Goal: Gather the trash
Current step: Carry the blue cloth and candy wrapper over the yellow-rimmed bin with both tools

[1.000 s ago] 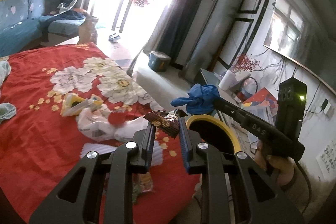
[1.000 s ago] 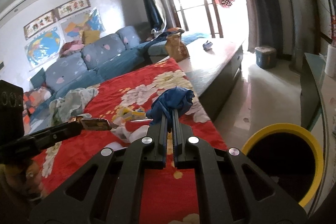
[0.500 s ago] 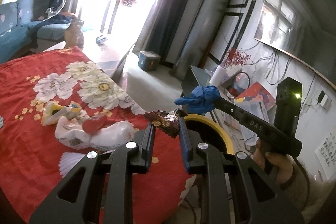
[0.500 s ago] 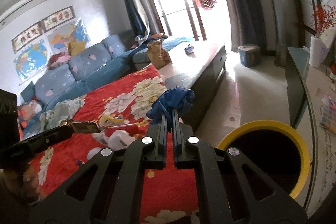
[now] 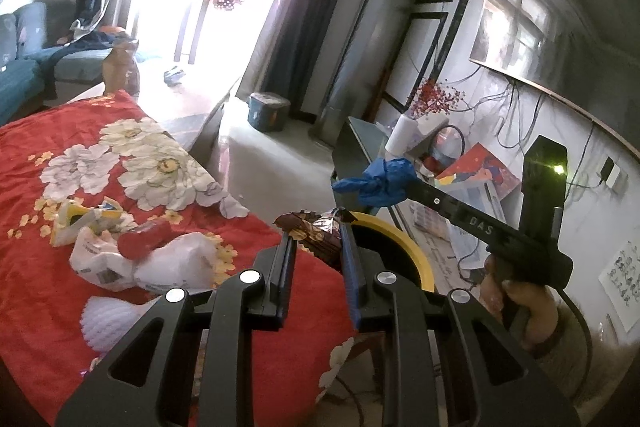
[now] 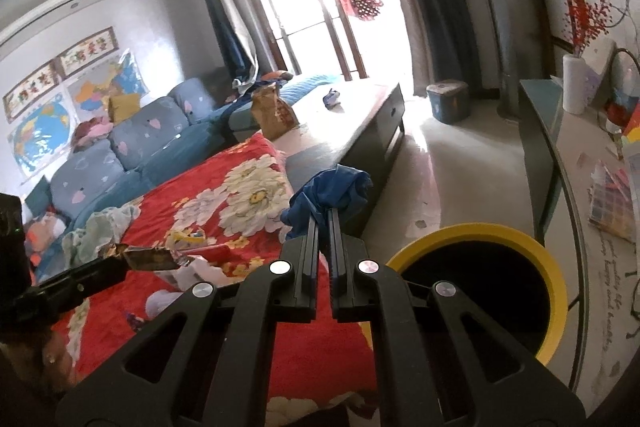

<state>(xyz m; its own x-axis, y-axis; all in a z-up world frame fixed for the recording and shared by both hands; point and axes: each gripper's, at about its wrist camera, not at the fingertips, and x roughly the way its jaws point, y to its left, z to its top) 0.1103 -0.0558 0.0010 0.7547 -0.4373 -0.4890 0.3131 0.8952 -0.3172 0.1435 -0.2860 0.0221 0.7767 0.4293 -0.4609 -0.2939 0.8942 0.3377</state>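
My left gripper (image 5: 318,227) is shut on a brown foil snack wrapper (image 5: 316,233) and holds it over the table's right edge, beside the yellow-rimmed black bin (image 5: 404,243). My right gripper (image 6: 324,213) is shut on a crumpled blue glove (image 6: 332,193), held in the air left of the bin's rim (image 6: 556,275). From the left wrist view the glove (image 5: 378,181) hangs above the bin's far side. The wrapper also shows in the right wrist view (image 6: 150,257).
On the red floral tablecloth (image 5: 48,291) lie a white plastic bag (image 5: 160,267), a yellow-white wrapper (image 5: 84,221) and a white scalloped piece (image 5: 108,321). A glass-topped side table (image 6: 580,163) with clutter stands right of the bin. A sofa (image 6: 120,147) lies beyond.
Both grippers have swung right toward the bin, still holding the wrapper and the glove. The bin now shows larger and closer in both views.
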